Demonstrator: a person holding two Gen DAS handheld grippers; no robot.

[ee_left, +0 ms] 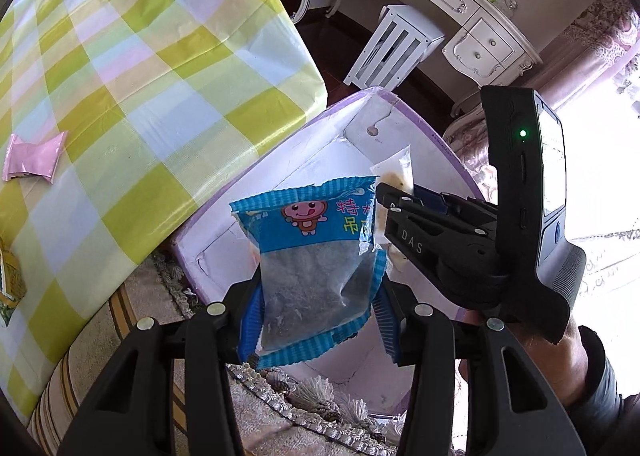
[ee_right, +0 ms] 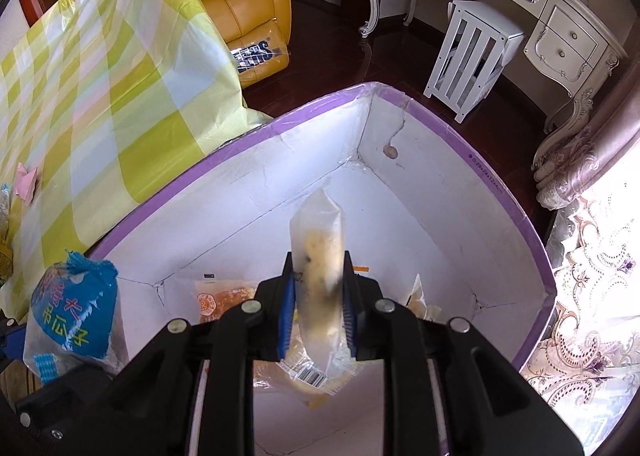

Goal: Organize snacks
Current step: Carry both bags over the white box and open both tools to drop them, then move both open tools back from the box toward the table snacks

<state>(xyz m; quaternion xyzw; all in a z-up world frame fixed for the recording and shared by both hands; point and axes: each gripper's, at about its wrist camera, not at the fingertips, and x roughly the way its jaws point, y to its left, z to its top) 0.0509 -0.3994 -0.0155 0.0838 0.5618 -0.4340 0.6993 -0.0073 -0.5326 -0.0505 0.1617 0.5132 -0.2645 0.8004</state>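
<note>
Both snacks hang over the purple-rimmed box [ee_right: 472, 160], so the step in hand looks like dropping them in. The left gripper [ee_left: 320, 312] has its jaws part open and pressed on the lower end of the blue snack packet [ee_left: 316, 256]; the right gripper [ee_right: 318, 304] has its jaws nearly shut on the clear snack packet [ee_right: 320, 240], which stands upright between the blue pads. The next move probably calls for parting the jaws, so that each packet falls inside the walls rather than on the rim. Only the right wrist view shows the box floor, where an orange packet [ee_right: 224, 296] and other wrappers already lie. Only the left wrist view shows the hand [ee_left: 560, 356] bearing the right gripper. A pink wrapper [ee_left: 34, 156] waits on the checked worktop [ee_left: 140, 76].
</note>
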